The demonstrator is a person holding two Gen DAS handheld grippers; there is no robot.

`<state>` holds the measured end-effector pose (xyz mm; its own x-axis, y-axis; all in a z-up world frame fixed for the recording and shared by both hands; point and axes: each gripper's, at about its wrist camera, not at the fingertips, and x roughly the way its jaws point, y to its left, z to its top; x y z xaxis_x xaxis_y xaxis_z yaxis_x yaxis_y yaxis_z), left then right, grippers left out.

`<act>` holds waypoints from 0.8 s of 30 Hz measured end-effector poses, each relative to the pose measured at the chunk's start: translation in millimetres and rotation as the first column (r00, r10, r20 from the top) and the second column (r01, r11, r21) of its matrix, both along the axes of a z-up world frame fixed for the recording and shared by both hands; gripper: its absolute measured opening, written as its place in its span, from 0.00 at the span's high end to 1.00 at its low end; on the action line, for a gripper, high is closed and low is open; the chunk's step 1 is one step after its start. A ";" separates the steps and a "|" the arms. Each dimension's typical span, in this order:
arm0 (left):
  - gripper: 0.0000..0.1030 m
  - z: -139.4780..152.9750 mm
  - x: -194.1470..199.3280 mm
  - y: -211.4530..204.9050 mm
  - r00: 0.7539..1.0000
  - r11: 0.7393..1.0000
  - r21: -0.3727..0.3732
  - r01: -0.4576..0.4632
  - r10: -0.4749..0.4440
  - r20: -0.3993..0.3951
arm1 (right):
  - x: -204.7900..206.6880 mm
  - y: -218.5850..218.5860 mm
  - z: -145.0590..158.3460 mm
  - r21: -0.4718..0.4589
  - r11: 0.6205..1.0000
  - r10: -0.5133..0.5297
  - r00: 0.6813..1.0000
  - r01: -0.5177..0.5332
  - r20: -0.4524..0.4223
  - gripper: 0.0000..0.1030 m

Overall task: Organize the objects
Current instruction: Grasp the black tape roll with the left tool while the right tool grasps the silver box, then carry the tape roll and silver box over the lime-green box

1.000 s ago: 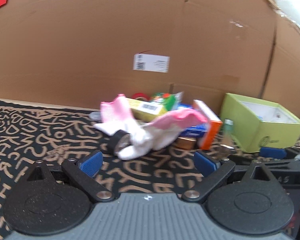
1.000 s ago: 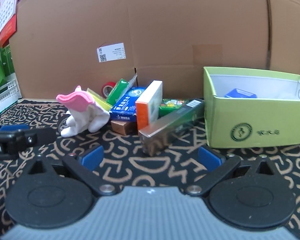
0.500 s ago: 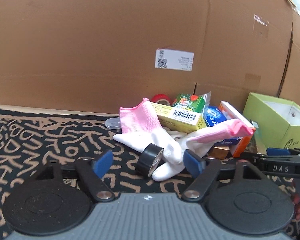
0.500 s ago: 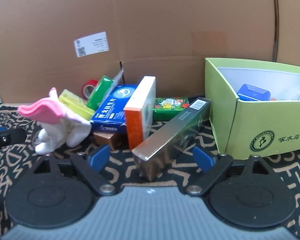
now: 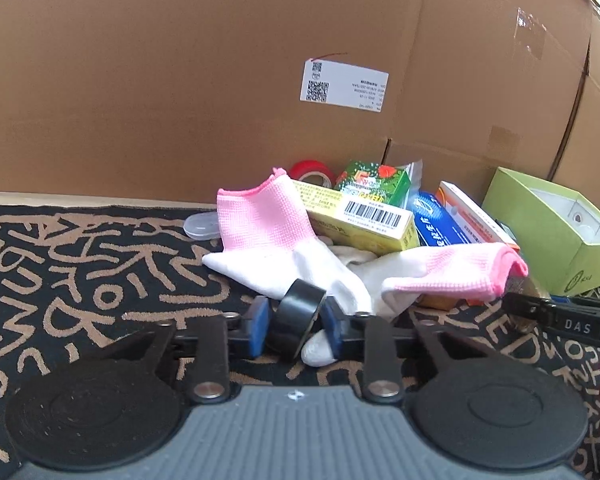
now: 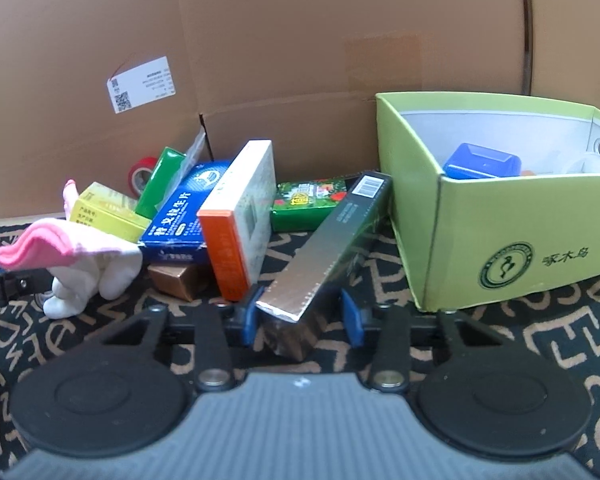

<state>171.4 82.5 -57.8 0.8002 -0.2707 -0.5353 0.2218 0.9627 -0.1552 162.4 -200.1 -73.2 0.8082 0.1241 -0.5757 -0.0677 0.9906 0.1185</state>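
Observation:
In the left wrist view my left gripper (image 5: pixel 296 330) is shut on a black tape roll (image 5: pixel 298 320) that rests against pink-and-white socks (image 5: pixel 296 248) on the patterned mat. In the right wrist view my right gripper (image 6: pixel 300 314) has its blue pads close around the near end of a long silver-and-dark box (image 6: pixel 328 260); the left pad touches it, a small gap shows at the right pad. The box leans toward the green bin (image 6: pixel 500 232), which holds a blue case (image 6: pixel 480 162).
A pile of boxes lies behind: yellow (image 5: pixel 360 220), blue (image 6: pixel 184 216), orange-and-white (image 6: pixel 236 220), green (image 6: pixel 308 204), plus a red tape roll (image 6: pixel 142 174). Cardboard walls (image 5: pixel 180 80) stand close behind. The mat's left part (image 5: pixel 60 280) bears nothing.
Both grippers have moved forward and closed. The left one has taken hold of the black tape roll; the right one has narrowed around the end of the long silver box.

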 end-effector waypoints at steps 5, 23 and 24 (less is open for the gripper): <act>0.80 3.7 -14.2 -0.2 1.000 1.000 0.019 0.018 -0.019 0.006 | -15.3 -8.7 3.4 -0.038 0.999 0.018 1.000 -0.018 0.011 0.69; 0.82 2.9 -105.0 -51.3 0.981 0.981 0.025 0.192 -0.191 -0.027 | -128.3 -54.0 28.2 -0.058 0.984 0.166 0.986 -0.166 -0.008 0.60; 0.82 2.2 -102.5 -49.9 0.981 0.982 0.014 0.189 -0.188 -0.037 | -126.6 -53.7 27.9 -0.069 0.983 0.172 0.985 -0.172 -0.004 0.60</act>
